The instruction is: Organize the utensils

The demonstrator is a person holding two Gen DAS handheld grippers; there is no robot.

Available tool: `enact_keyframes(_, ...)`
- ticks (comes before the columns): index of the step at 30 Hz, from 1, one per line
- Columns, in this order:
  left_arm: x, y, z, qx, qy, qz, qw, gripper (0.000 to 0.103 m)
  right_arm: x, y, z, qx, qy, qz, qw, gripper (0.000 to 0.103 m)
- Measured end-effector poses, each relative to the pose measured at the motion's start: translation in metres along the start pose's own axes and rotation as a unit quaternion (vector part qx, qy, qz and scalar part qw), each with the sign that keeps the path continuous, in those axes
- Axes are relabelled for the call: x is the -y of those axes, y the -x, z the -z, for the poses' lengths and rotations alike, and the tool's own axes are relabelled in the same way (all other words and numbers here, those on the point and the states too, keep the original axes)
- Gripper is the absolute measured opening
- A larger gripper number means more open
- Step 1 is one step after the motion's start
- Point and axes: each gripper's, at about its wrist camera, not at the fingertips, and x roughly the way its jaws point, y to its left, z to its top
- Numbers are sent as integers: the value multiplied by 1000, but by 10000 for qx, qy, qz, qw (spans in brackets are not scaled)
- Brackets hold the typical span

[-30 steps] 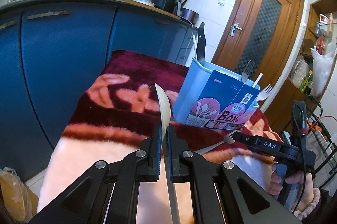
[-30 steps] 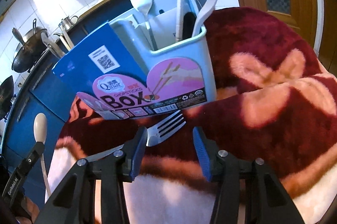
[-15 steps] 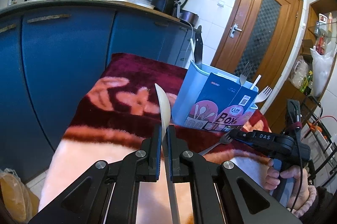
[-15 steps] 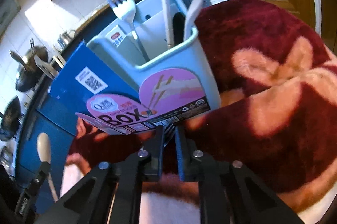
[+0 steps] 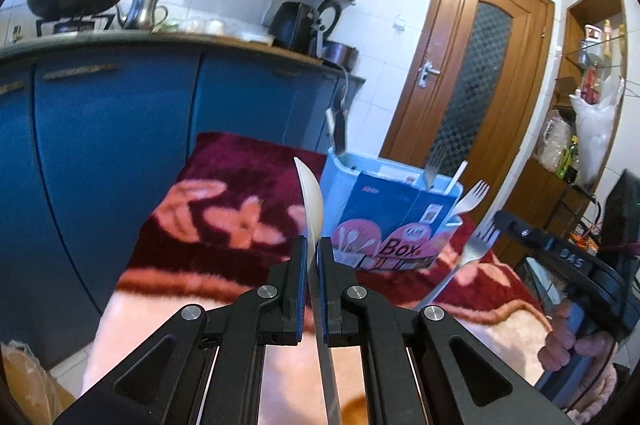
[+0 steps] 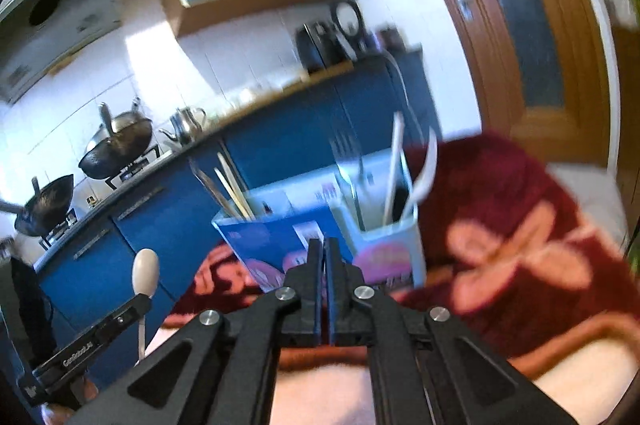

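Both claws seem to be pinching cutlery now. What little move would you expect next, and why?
Probably the right gripper carries its metal fork up over the blue utensil box and lowers it in. The fork hangs tines-up clear of the blanket, beside the box, where other forks already stand. The left gripper holds the white spoon further back.

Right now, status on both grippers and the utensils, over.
Left gripper shut on white spoon. Right gripper shut on metal fork, lifted off the blanket. Utensil box ahead, upright, already partly filled. Path looks open.
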Motion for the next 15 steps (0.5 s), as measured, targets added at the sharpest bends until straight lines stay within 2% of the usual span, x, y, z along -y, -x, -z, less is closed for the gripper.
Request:
enact_keyframes(4, 13, 6, -13, 280, -142, 110, 9994, 5, -9, 21, -14, 336, 431, 197, 9983, 3)
enact_keyframes(11, 38, 5, -42, 1033, -505, 305, 9929, 5, -2, 33, -32, 504, 544, 361, 9966, 2)
enact_keyframes(15, 49, -7, -59, 1311, -575, 411, 9888, 5, 3, 38, -42, 613, 623, 461, 9951, 2)
